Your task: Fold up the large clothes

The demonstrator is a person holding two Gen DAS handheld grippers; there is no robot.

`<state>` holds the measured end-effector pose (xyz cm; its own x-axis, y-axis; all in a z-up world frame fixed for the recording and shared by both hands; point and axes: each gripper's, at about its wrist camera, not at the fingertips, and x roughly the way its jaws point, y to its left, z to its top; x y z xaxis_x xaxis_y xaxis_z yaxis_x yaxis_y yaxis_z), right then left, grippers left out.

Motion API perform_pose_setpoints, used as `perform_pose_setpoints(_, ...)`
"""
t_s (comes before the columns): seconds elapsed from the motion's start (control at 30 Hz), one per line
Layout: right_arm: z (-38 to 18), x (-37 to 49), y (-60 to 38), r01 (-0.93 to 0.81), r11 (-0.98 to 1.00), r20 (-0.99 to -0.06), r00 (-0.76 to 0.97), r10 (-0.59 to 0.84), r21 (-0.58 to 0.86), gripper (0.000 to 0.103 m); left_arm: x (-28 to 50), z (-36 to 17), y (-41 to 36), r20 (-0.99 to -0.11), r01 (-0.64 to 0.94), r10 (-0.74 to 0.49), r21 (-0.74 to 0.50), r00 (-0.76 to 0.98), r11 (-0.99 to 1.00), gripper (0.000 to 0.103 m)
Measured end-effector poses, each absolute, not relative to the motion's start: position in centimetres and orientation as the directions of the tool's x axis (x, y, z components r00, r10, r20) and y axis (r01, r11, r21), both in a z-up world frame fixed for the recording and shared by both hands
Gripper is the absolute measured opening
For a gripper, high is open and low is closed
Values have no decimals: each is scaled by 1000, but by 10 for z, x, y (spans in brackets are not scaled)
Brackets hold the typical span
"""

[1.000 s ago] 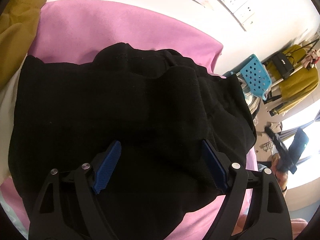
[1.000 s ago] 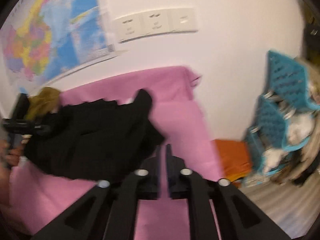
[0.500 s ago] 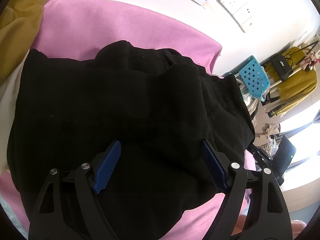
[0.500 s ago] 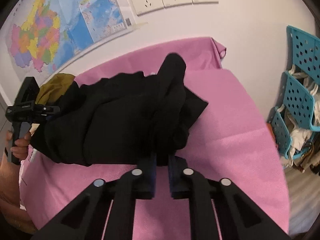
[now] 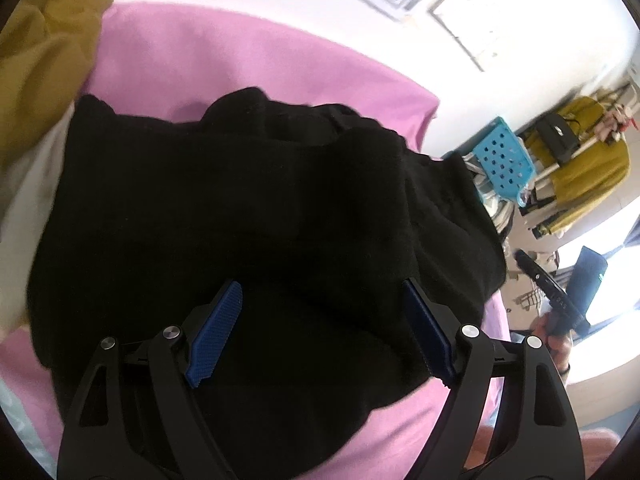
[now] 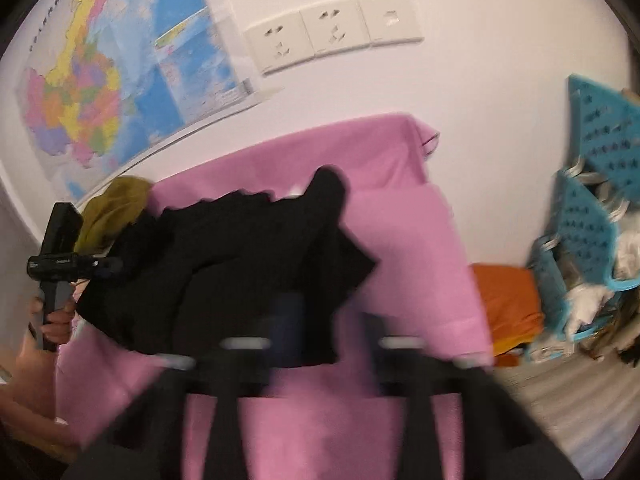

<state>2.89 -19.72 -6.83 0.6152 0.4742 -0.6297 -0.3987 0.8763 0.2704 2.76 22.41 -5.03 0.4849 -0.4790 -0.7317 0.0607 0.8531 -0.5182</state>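
Since half a second before, my right gripper [image 6: 320, 344] released the bunched black fabric garment [image 5: 248, 216], apparently opening; left gripper [image 5: 320, 336] hovered spread above it on the pink cloth-covered table [image 6: 400, 216], folding unfinished.

Left gripper [image 5: 320, 332] agape; right gripper [image 6: 316, 344] blurred.

Black gripper [image 5: 320, 332] — ribbed blue pads [image 5: 216, 334]

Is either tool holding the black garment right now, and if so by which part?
Left tool is open above the black garment, holding nothing. Right tool is too motion-blurred to tell whether it grips anything.
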Motion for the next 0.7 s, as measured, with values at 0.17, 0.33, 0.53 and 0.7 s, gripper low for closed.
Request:
perform_pose_setpoints(0.17, -83, 57, -179, -443, 831, -645, 535, 546, 336, 69, -3, -40, 231, -749, 66, -415, -448, 516, 891, 80)
perform_pose_setpoints(0.33, -98, 89, -158, -491, 789, -676, 442, 590, 369, 5, -32, -34, 245, -770, 22, -314, -364, 556, 931, 87)
perform_pose_setpoints(0.53, -82, 83, -172, -493, 792, -639, 487, 595, 361, 12, -53, -43, 266, -775, -30, -276, -355, 569, 934, 88)
perform_pose_setpoints(0.7, -113, 72, -213, -326, 767, -612, 465, 640, 553, 73, -70, -48, 277, -762, -91, -250, -374, 597, 923, 88)
